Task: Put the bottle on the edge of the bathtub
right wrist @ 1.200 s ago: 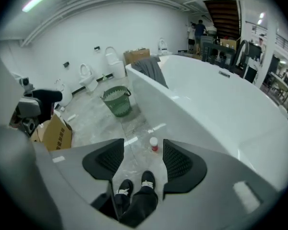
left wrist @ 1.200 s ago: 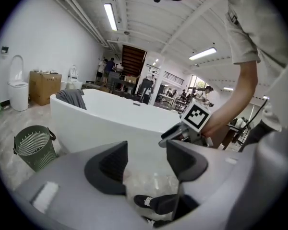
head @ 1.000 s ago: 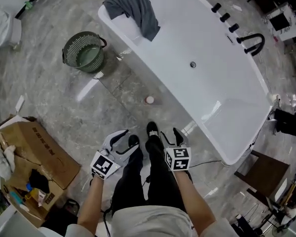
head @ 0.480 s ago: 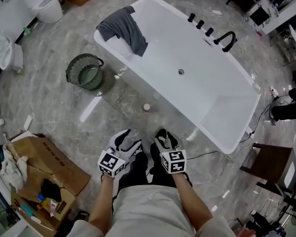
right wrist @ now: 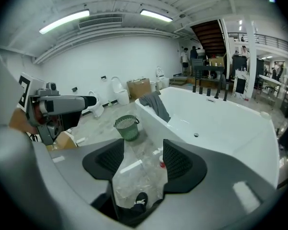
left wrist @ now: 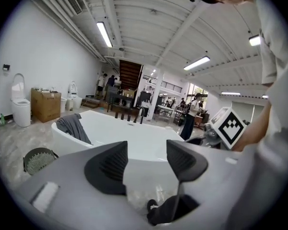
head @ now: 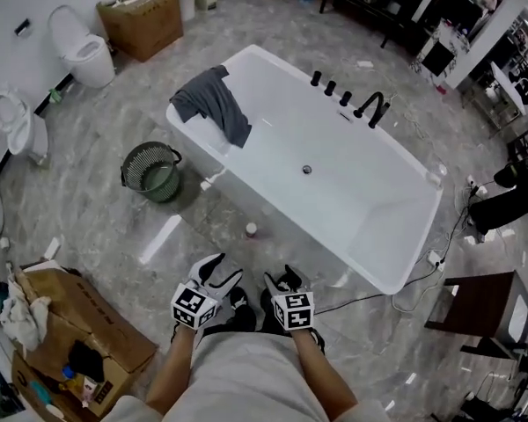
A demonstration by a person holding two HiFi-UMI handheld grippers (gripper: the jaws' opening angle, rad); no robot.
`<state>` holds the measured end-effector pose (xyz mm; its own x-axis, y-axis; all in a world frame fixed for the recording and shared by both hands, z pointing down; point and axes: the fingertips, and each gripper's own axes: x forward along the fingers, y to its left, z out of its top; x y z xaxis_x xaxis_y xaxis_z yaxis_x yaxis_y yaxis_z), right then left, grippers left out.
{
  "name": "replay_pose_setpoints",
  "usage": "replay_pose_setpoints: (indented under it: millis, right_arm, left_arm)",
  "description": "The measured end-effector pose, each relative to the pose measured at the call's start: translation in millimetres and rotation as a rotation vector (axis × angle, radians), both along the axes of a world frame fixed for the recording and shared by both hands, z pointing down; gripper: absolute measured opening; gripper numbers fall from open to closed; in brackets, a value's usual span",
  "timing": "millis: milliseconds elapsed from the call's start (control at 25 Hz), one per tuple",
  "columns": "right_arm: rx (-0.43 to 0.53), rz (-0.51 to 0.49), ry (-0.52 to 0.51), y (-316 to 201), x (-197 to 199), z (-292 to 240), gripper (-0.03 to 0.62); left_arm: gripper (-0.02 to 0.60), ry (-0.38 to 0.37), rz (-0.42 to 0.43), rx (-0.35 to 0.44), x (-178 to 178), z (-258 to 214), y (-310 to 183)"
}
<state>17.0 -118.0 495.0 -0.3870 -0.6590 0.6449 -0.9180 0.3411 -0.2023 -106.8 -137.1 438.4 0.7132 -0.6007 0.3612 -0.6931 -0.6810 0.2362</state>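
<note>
A small bottle (head: pixel 251 230) with a red lower part stands on the marble floor beside the near wall of the white bathtub (head: pixel 396 236). In the right gripper view the bottle (right wrist: pixel 161 163) peeks out by the right pad. My left gripper (head: pixel 213 273) and right gripper (head: pixel 286 280) hang close to the person's body, above the shoes and short of the bottle. Both are open with nothing between the jaws. The left gripper (left wrist: pixel 144 163) faces the bathtub (left wrist: pixel 134 140); the right gripper (right wrist: pixel 141 163) looks along the floor toward the tub (right wrist: pixel 225 128).
A grey towel (head: pixel 213 102) drapes over the tub's left end. A green basket (head: pixel 151 170) stands on the floor left of the tub. Black taps and a faucet (head: pixel 372 108) line the far rim. An open cardboard box (head: pixel 79 328), toilets (head: pixel 81 53) and a dark stool (head: pixel 475 310) surround the spot.
The head view has drawn back and takes in more of the room, so tub and bottle look smaller and farther. Both grippers stay open in front of the body.
</note>
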Motion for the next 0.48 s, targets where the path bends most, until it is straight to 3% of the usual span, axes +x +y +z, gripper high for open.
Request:
replay_pose_setpoints:
  millis: [240, 480]
  right_arm:
    - [0.054, 0.021, -0.023, -3, 13, -9, 0.255]
    - [0.045, -0.018, -0.034, 1, 14, -13, 0.255]
  left_arm:
    - [0.305, -0.032, -0.021, -0.022, 10, 2, 4]
    - [0.305, -0.113, 0.041, -0.027, 23, 17, 5]
